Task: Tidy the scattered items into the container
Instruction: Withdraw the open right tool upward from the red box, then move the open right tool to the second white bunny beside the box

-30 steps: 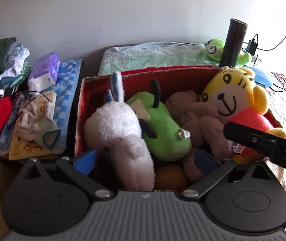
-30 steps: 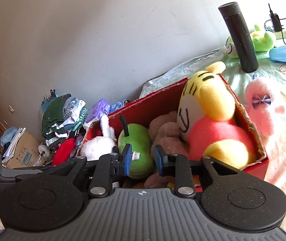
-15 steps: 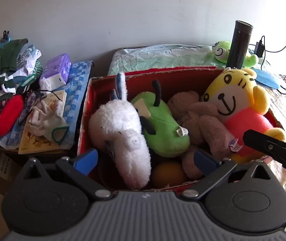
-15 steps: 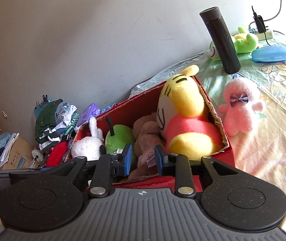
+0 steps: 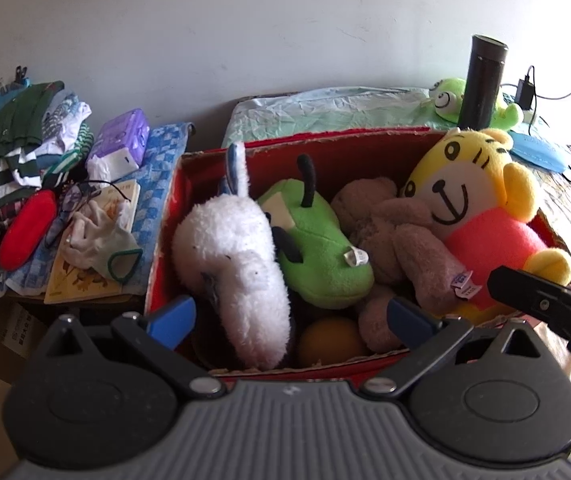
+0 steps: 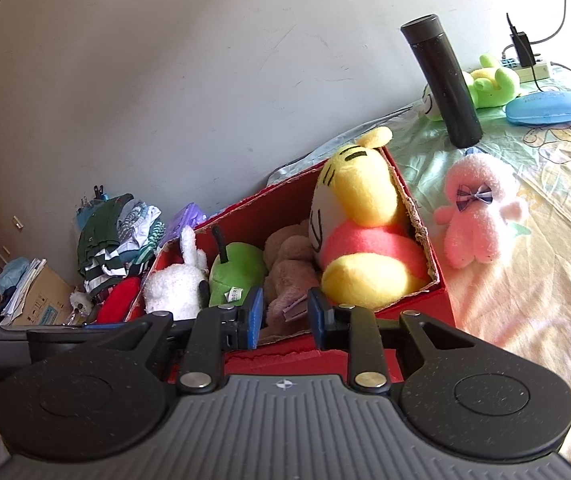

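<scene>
Hovering over the red box (image 5: 365,136), the left gripper (image 5: 289,314) gapes wide, empty. The right gripper's (image 6: 283,314) narrow jaws are closing on nothing.

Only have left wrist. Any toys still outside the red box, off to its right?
Observer: Yes. A pink plush lies on the bedspread, just right of the red box and outside it.
Operator: Right hand-held gripper holding anything?
Observer: No. The right hand-held gripper has nothing between its jaws, which are closing. It sits over the box's near edge.
</scene>
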A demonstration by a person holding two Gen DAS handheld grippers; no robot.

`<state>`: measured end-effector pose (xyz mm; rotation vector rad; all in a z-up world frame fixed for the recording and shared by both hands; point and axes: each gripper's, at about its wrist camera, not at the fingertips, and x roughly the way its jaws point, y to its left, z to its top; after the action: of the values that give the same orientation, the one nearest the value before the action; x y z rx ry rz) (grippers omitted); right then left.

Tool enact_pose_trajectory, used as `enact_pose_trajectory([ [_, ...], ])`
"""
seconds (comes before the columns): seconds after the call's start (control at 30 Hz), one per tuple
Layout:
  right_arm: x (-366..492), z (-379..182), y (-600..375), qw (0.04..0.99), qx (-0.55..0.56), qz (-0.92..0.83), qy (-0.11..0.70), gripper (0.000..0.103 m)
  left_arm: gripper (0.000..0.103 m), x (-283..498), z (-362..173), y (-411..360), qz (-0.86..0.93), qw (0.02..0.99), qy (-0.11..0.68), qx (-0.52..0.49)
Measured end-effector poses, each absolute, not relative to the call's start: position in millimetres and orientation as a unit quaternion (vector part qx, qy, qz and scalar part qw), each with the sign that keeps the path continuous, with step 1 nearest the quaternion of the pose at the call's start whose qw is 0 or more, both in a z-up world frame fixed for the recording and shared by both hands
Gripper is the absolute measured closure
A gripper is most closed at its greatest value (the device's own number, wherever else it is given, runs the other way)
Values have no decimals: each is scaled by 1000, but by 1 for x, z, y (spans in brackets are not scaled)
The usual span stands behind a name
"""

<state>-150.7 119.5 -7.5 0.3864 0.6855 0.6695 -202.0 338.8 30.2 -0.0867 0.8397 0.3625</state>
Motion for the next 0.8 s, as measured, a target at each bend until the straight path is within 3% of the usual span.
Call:
enact_pose_trajectory([
  [0.2, -138, -3, 107, 850, 181, 367, 331, 75, 1, -203, 39, 333, 197, 900, 381, -78],
  [0.47, -121, 24, 39, 865, 196, 383, 258, 75, 2, -189, 64, 280, 130, 932, 315, -125],
  [0.8, -67, -17, -48, 862, 215, 305, 344, 75, 2, -158, 60, 173, -42, 958, 268, -93],
])
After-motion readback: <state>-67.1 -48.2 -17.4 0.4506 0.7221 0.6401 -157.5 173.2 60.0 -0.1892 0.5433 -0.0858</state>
